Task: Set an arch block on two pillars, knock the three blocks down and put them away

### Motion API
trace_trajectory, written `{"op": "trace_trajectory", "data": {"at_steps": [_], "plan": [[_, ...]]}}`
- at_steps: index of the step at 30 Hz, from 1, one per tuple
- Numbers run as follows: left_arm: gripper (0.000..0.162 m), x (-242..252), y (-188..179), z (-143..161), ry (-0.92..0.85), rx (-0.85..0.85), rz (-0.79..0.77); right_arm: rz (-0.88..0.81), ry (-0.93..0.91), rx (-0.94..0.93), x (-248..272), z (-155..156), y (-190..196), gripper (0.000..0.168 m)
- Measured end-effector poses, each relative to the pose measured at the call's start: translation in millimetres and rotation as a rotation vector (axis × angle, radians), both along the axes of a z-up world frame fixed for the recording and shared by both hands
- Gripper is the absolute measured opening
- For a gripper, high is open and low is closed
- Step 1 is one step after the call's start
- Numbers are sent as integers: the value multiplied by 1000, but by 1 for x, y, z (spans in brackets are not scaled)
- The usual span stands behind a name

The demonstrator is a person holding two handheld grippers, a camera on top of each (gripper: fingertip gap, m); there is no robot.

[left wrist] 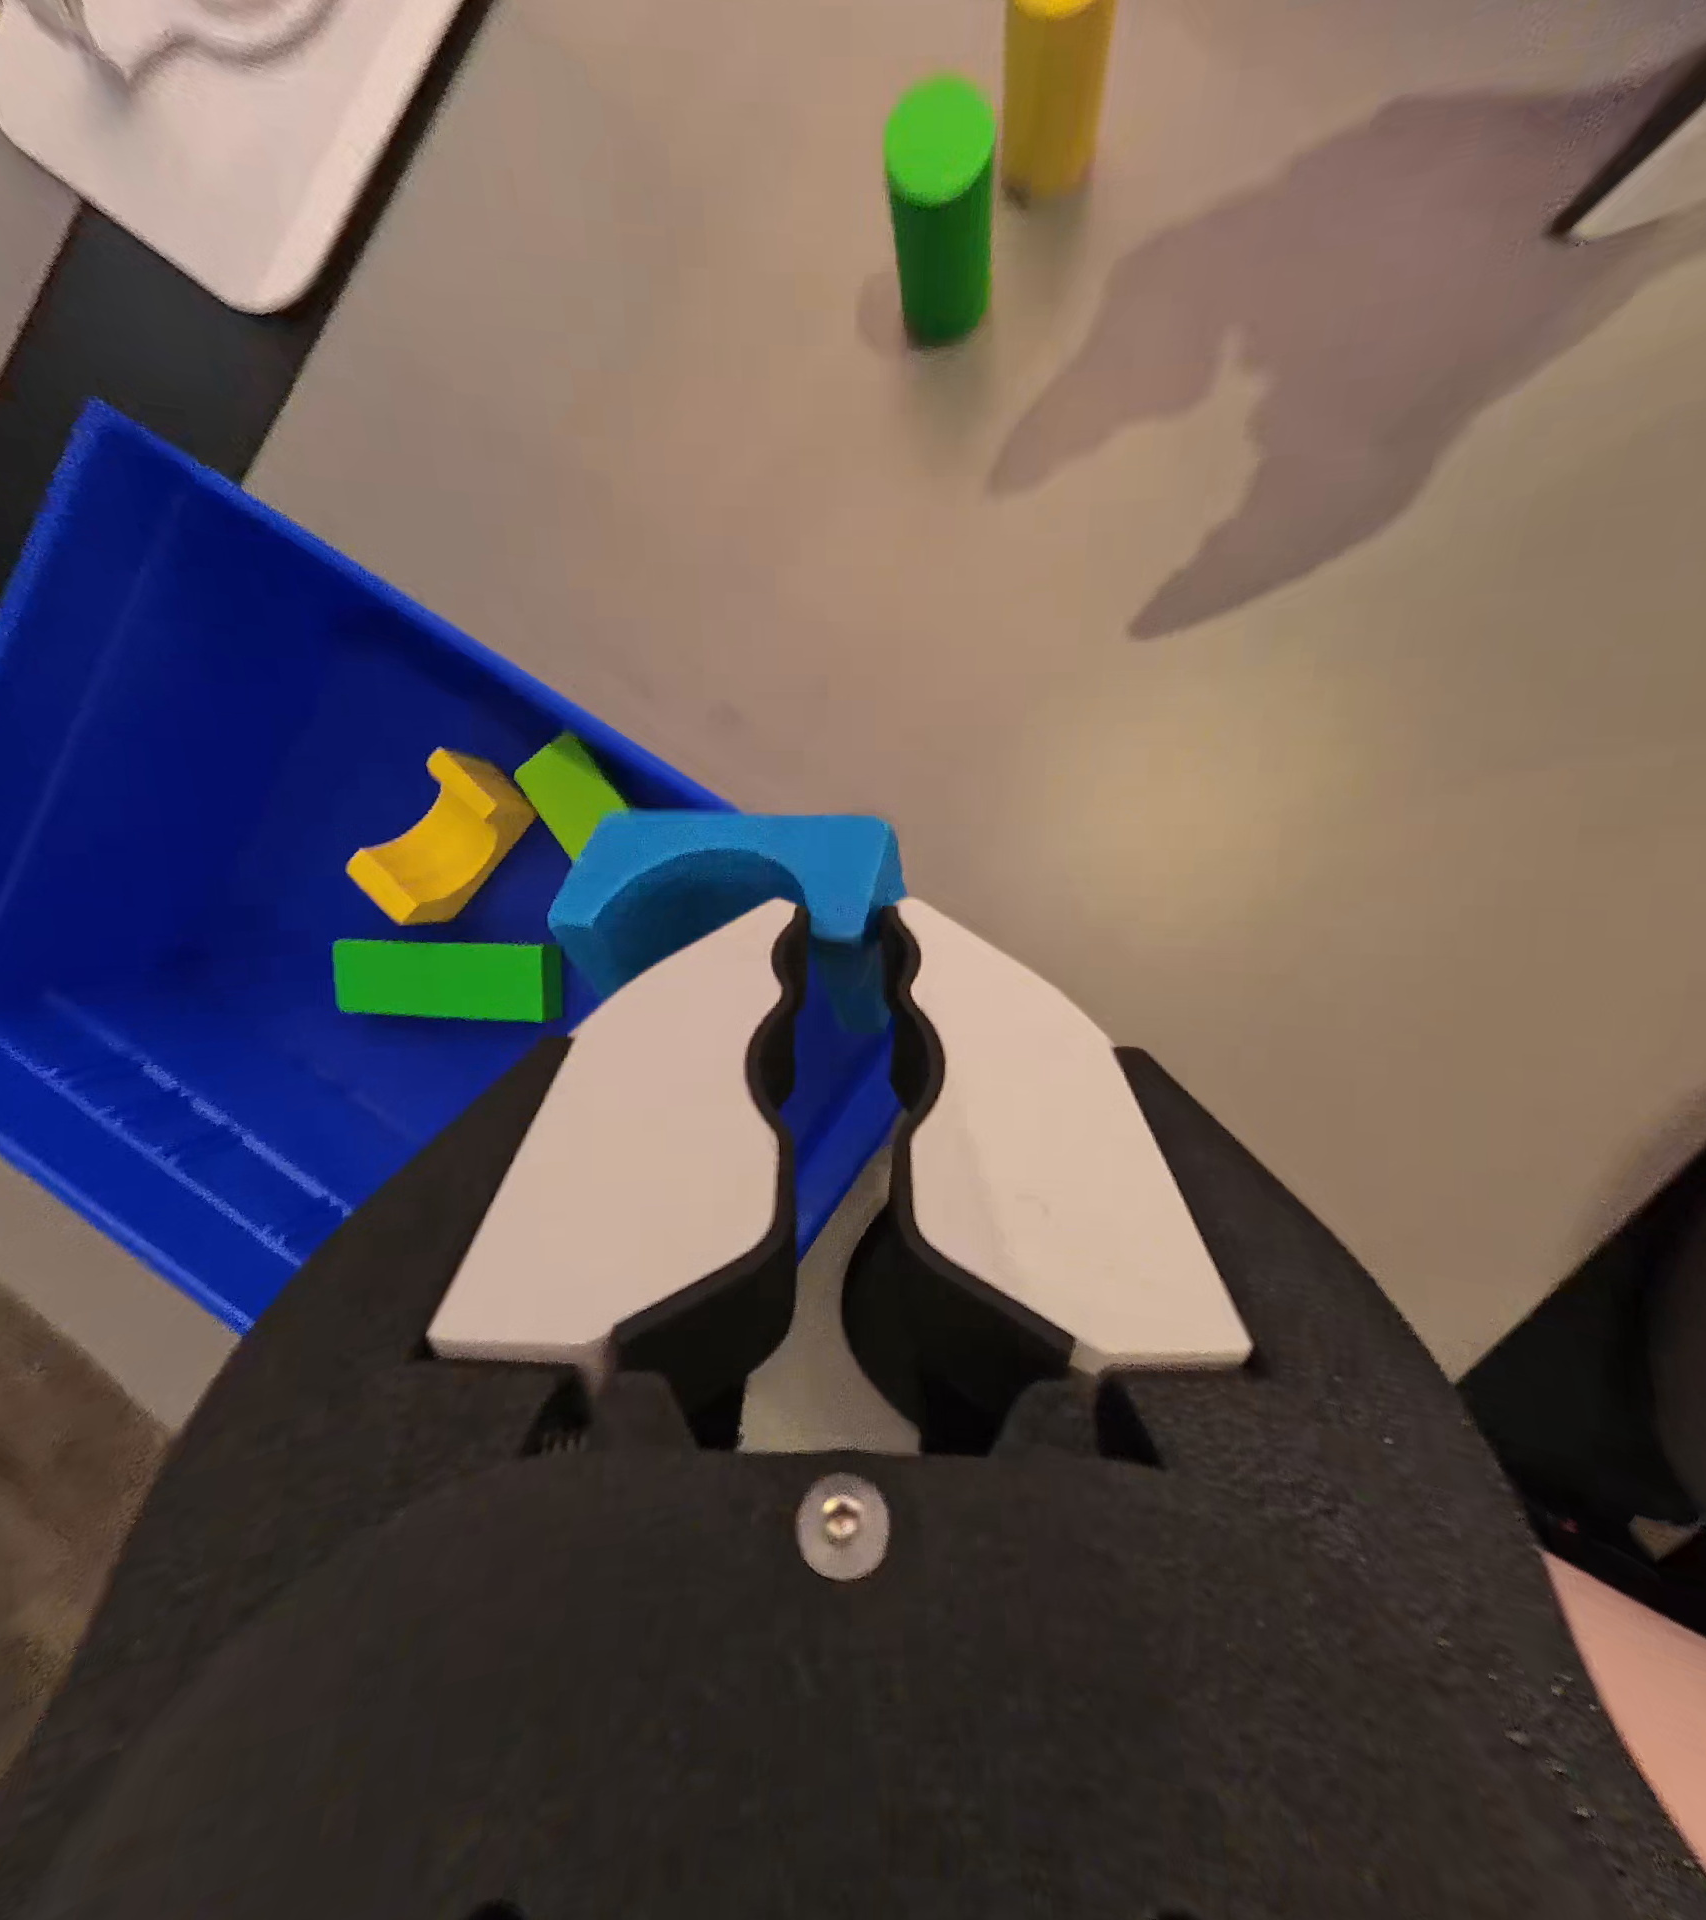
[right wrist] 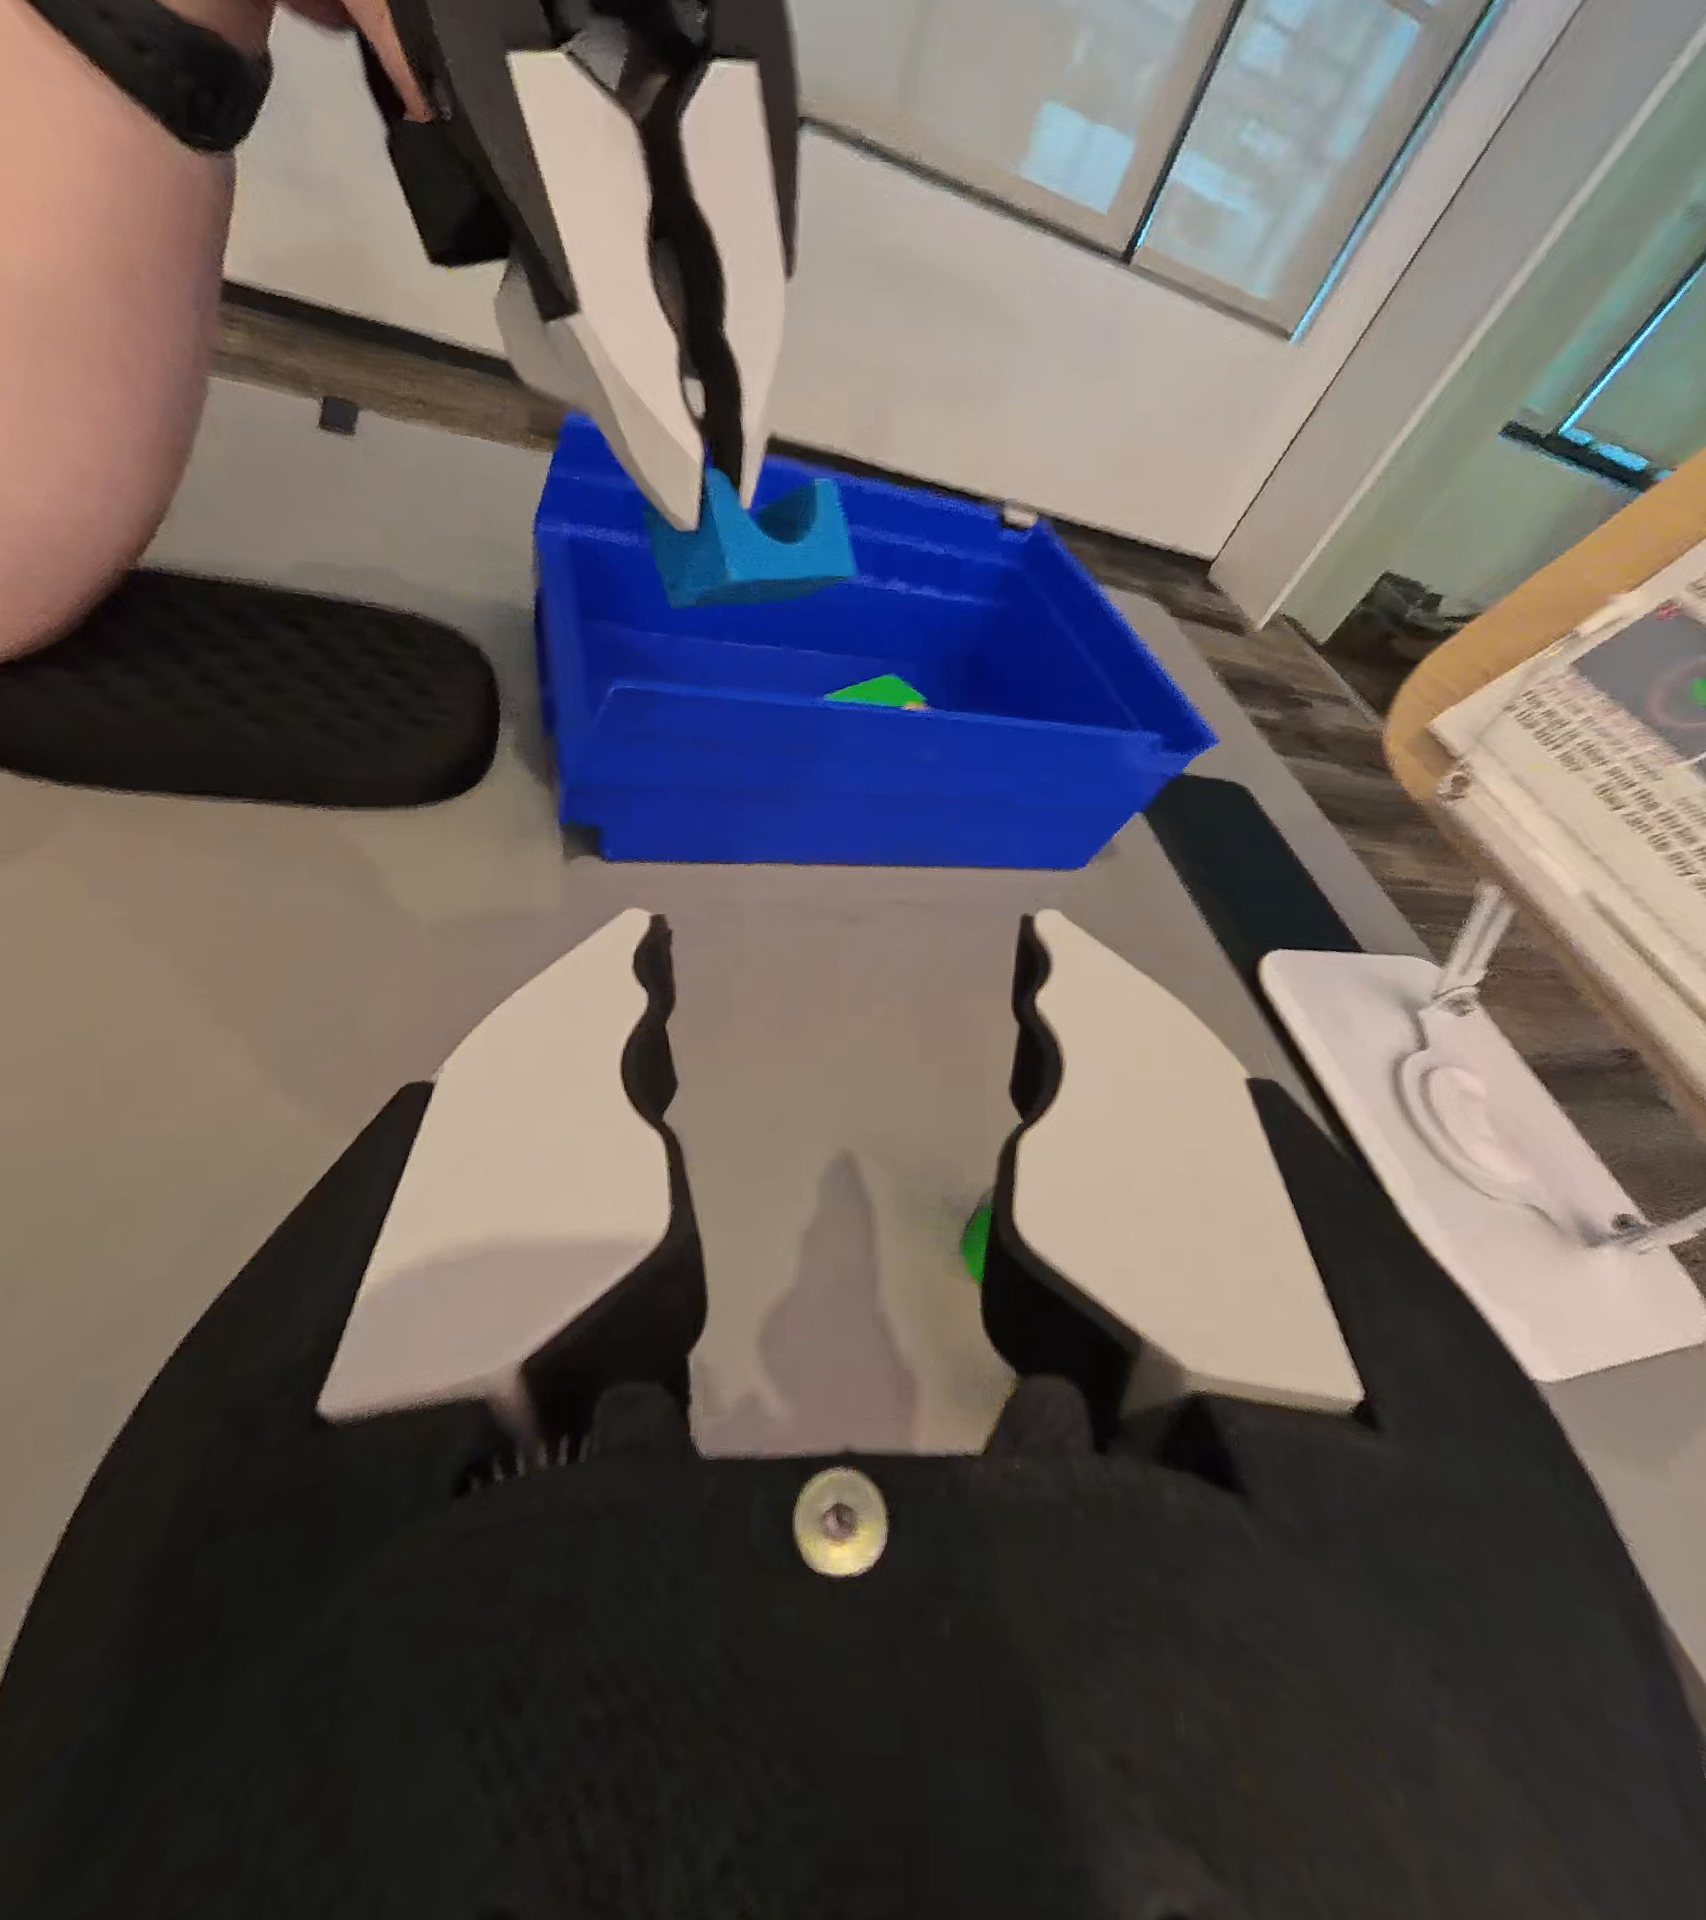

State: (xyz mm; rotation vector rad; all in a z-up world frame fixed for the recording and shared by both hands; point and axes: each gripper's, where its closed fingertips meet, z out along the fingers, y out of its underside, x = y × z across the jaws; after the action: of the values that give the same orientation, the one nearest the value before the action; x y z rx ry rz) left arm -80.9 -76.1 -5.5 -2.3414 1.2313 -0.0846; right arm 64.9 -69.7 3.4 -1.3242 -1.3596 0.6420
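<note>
The left claw (left wrist: 844,920) pinches one leg of the blue arch (left wrist: 724,883), holding it just above the near rim of the blue bin (left wrist: 153,675). The grip is thin, only the tips on one leg, so the arch could swivel or slip out on the way over. The two pillars, green (left wrist: 940,208) and yellow (left wrist: 1055,94), stand upright and close together well across the table (left wrist: 1244,831); they look unequal in height, though the wide lens may be fooling me, and an arch set on uneven tops would rock or slide off. A careless approach could also bump a pillar over early.

The right claw (right wrist: 841,935) is spread and empty, low over the table, with a sliver of green (right wrist: 976,1242) at its right finger.

The left view alone shows both pillars and the loose blocks lying in the bin. The right view alone shows the arch from the side, clear of the bin floor, and the paper stand (right wrist: 1607,790) beyond.
</note>
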Motion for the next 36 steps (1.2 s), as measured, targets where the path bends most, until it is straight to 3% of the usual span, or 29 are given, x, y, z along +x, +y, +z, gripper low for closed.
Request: {"op": "trace_trajectory", "data": {"at_steps": [4,12,15,18,21,28,32,36], "plan": [[13,3,20,-26,78,-61,52,6,-108,-1,-5,-29,2,64],[13,20,4,-8,17,-15,-49,76,-179,-43,-21,-56,-10,64],[13,50,-21,3,-57,-20,-220,136,-185,-6,-27,-56,-23,65],[13,80,-55,7,-116,-48,-441,216,-101,109,-27,-34,-39,65],[13,99,-78,15,-194,-80,-565,268,51,314,-23,-1,-59,65],[13,116,-94,41,-378,-116,-627,63,97,864,-33,13,-73,64],[13,120,-97,49,-444,-134,-637,-84,186,1109,-27,29,-81,43],[13,122,-98,51,-468,-148,-647,-153,178,1131,-26,32,-76,40]]}}
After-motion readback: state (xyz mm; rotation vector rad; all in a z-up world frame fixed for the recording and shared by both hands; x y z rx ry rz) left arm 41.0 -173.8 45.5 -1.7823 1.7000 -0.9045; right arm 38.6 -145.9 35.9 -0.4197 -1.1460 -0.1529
